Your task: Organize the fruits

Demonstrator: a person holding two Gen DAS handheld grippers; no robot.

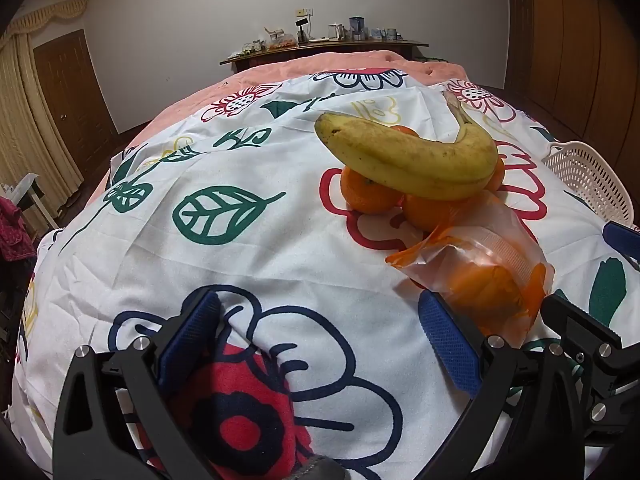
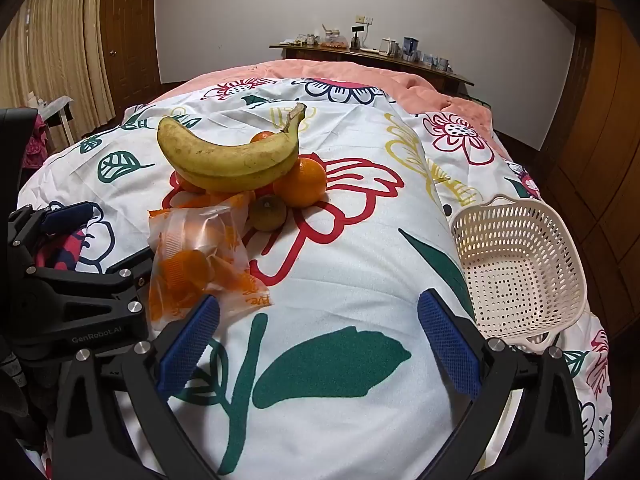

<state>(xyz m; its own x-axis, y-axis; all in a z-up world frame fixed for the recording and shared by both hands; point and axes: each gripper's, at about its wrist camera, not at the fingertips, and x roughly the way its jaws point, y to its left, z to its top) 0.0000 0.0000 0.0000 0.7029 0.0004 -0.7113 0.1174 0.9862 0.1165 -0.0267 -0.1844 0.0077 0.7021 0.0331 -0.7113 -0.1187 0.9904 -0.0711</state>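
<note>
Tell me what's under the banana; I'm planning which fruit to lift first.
The banana rests on several oranges. One peeks out behind it; how many lie beneath is hidden.

the right gripper [image 2: 318, 340] hangs over a flower-printed cloth [image 2: 352, 280] with its blue pads wide apart and nothing between them. ahead on the left a banana [image 2: 228, 160] lies across a small heap of oranges [image 2: 301, 180], with a brownish-green round fruit [image 2: 268, 212] just in front. a clear plastic bag [image 2: 200, 256] with orange print and orange fruit inside lies near the left pad. the left gripper [image 2: 80, 256] sits at the left edge beside that bag. a cream perforated basket [image 2: 516, 236] stands empty on the right, well apart from the fruit
</note>
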